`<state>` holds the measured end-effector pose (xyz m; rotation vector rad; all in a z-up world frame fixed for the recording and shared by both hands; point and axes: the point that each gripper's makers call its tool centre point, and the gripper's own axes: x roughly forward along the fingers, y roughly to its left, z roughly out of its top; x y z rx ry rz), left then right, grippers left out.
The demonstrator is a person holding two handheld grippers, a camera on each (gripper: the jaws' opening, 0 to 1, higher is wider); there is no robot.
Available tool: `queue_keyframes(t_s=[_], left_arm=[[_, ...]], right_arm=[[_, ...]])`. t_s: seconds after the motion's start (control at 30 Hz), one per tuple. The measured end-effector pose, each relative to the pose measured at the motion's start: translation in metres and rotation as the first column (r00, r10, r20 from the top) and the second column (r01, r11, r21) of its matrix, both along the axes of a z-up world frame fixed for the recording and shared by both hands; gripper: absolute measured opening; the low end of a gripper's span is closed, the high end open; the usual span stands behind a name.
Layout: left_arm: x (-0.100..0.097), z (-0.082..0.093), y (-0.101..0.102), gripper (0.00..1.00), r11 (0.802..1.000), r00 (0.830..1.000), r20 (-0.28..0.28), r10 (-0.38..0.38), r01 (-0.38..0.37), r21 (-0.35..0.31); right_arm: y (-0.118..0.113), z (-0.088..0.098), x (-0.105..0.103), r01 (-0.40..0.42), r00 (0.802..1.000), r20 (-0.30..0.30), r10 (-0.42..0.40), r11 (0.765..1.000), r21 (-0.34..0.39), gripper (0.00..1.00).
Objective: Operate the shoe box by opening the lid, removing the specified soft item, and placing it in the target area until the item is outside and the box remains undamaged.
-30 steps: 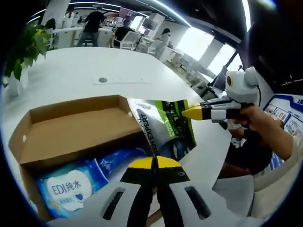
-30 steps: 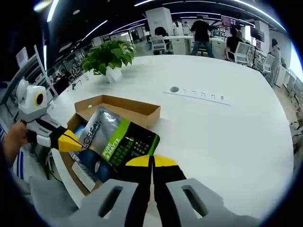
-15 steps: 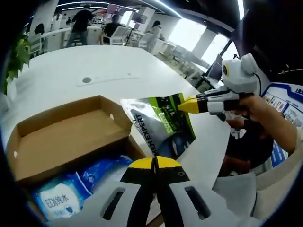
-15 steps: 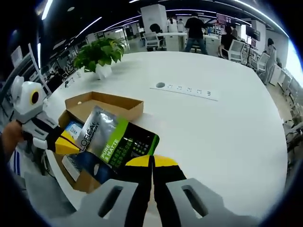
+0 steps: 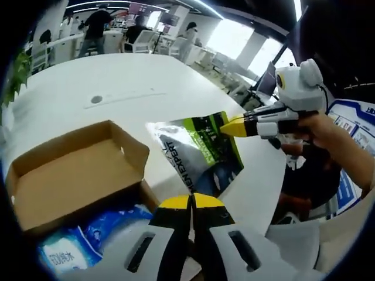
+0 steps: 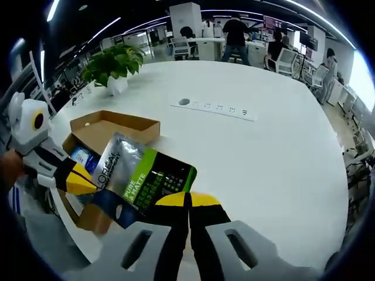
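Note:
A silver, green and dark blue L'Oréal pouch (image 5: 196, 153) hangs in the air to the right of the open cardboard shoe box (image 5: 133, 151). My right gripper (image 5: 230, 126) comes in from the right and is shut on the pouch's green corner. My left gripper (image 5: 191, 202) is shut at the pouch's dark lower edge. In the right gripper view the pouch (image 6: 140, 178) runs from my right gripper (image 6: 188, 199) to my left gripper (image 6: 82, 180), above the table's edge and in front of the box (image 6: 120, 124). A blue wipes pack (image 5: 58, 254) lies in the box.
The large white table (image 6: 263, 152) stretches away with a socket strip (image 6: 214, 108) in its middle and a potted plant (image 6: 114, 61) at the far left. Behind it are desks, chairs and people. A hand (image 5: 325, 132) holds the right gripper beyond the table's edge.
Both grippers have carried the pouch further from the box toward the table's near edge. The box now sits further left in both views, and less of the wipes pack shows.

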<state>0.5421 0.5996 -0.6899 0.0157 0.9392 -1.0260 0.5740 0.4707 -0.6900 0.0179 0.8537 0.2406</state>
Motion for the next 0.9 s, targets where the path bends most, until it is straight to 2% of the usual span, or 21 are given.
queue_keyframes(t_s=[0.23,0.33,0.47,0.63,0.7,0.9], left_arm=[[-0.001,-0.010,-0.006,0.00,0.997,0.998,0.038,-0.041,0.038,0.060],[0.001,-0.016,-0.006,0.00,0.991,0.995,0.070,-0.077,0.069,0.111],[0.002,-0.023,-0.007,0.00,0.984,0.991,0.079,-0.109,0.096,0.151],[0.004,-0.031,-0.010,0.00,0.960,0.978,0.089,-0.187,0.162,0.229],[0.005,-0.033,-0.012,0.00,0.956,0.977,0.086,-0.195,0.170,0.237],[0.008,-0.041,-0.019,0.00,0.926,0.966,0.080,-0.247,0.211,0.313]], right_arm=[[-0.004,-0.008,0.003,0.000,1.000,-0.011,0.000,1.000,-0.019,0.00],[-0.003,-0.013,0.004,-0.001,1.000,-0.018,0.001,1.000,-0.022,0.00],[-0.003,-0.021,0.006,0.001,1.000,-0.031,-0.002,1.000,-0.026,0.00],[-0.004,-0.029,0.009,0.013,0.999,-0.043,-0.014,1.000,-0.025,0.00],[-0.005,-0.030,0.010,0.020,0.999,-0.041,-0.021,1.000,-0.024,0.00],[-0.010,-0.038,0.013,0.039,0.998,-0.044,-0.040,0.999,-0.020,0.00]])
